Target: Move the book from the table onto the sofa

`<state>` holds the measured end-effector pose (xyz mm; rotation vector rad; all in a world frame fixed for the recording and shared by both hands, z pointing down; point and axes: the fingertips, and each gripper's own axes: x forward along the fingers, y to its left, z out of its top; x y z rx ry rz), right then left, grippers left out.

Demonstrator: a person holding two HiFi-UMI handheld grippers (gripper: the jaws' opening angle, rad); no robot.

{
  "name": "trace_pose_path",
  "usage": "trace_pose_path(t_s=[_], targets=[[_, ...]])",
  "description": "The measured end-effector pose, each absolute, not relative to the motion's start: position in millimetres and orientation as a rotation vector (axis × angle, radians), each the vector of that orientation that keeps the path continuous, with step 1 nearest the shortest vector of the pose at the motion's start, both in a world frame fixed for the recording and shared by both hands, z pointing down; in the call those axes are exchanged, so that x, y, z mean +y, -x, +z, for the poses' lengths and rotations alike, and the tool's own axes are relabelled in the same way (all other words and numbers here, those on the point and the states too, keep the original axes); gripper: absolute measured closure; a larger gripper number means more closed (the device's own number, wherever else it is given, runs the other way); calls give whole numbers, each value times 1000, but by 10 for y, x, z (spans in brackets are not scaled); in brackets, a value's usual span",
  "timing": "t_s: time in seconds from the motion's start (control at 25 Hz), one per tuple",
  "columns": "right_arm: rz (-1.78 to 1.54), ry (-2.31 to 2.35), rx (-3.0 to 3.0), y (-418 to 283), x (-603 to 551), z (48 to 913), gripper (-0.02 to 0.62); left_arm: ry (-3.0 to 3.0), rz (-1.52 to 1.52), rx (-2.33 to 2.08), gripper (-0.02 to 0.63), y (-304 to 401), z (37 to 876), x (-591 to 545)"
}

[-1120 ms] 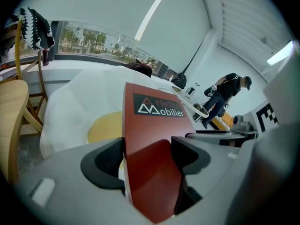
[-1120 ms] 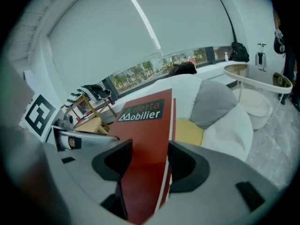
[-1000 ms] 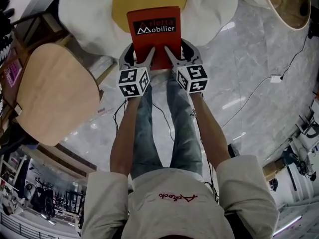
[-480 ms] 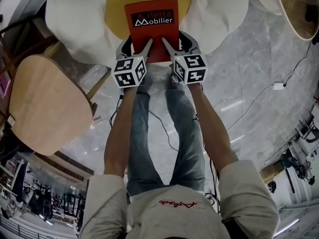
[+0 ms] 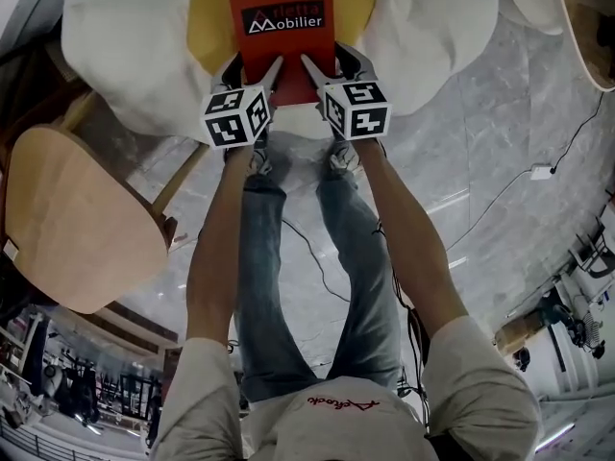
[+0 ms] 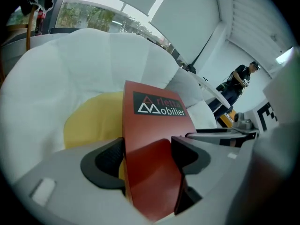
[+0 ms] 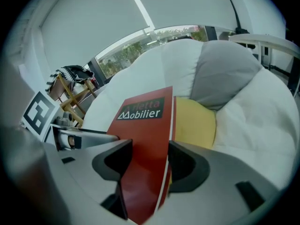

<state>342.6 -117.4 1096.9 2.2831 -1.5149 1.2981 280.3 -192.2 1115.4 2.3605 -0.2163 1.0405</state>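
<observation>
Glossy grey marble floor (image 5: 500, 113), round pale wooden table (image 5: 67, 219), window onto greenery (image 7: 136, 48), ceiling light strip (image 7: 138, 6)

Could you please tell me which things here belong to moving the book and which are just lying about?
Part of the job:
- red book
- left gripper and right gripper, both shut on it
- white sofa, with its yellow cushion

Just lying about:
- wooden table
- white adapter on the floor
- grey cushion
</observation>
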Motion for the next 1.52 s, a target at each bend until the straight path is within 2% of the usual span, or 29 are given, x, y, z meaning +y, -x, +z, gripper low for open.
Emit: trace_pose_path(t_s=[0.36, 0.88, 1.44, 1.52], targets=[[1330, -2256, -1510, -3542, -1250, 11293, 345, -2332, 1053, -208, 282, -2921, 11478, -1998], [1317, -2299, -1486, -3553, -1233, 11283, 345, -2335, 1030, -203, 282, -2912, 11471, -2004], [1232, -2333, -1481, -3447, -944, 10316, 348, -2401, 964, -203, 284, -2845, 10424, -1850], [1210, -2339, -1486, -3422, -912, 10121, 377, -2404, 946, -192, 291, -2841, 10227, -1759]])
